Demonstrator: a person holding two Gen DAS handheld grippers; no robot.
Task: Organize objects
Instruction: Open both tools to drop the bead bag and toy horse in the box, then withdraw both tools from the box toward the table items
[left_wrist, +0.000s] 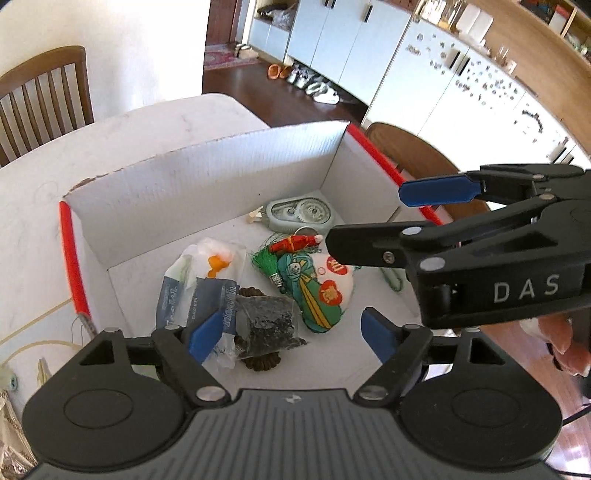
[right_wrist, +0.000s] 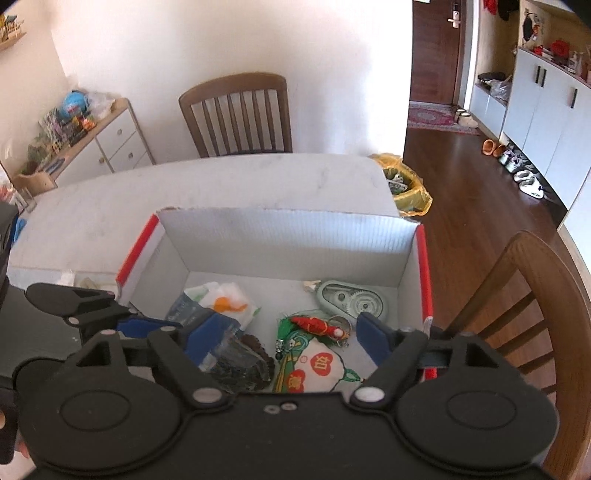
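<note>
Left gripper (left_wrist: 293, 334) held above the near end of the box (left_wrist: 207, 173), jaws spread wide, nothing between the blue pads (left_wrist: 205, 334). Right gripper (right_wrist: 284, 338) likewise released, jaws apart and empty, poised over the same box from the other side; seen in the left wrist view reaching in from the right.

Below, on the box floor: a clear bag of dark bits (left_wrist: 267, 325) lying on a brown beaded coil (left_wrist: 258, 360), touching a blue-and-white plastic packet (left_wrist: 195, 291). Beside these, a white and green embroidered pouch (left_wrist: 321, 291) with a green tassel (left_wrist: 264, 262) and a small red charm (left_wrist: 295, 243) at its top. Farther back, near the far wall, a pale green correction tape (left_wrist: 299, 216).

Box white inside with red edges, resting on a pale table (right_wrist: 221, 188). Wooden chairs (right_wrist: 236, 114) around the table; yellow bag (right_wrist: 406, 184) on the floor past its corner.
</note>
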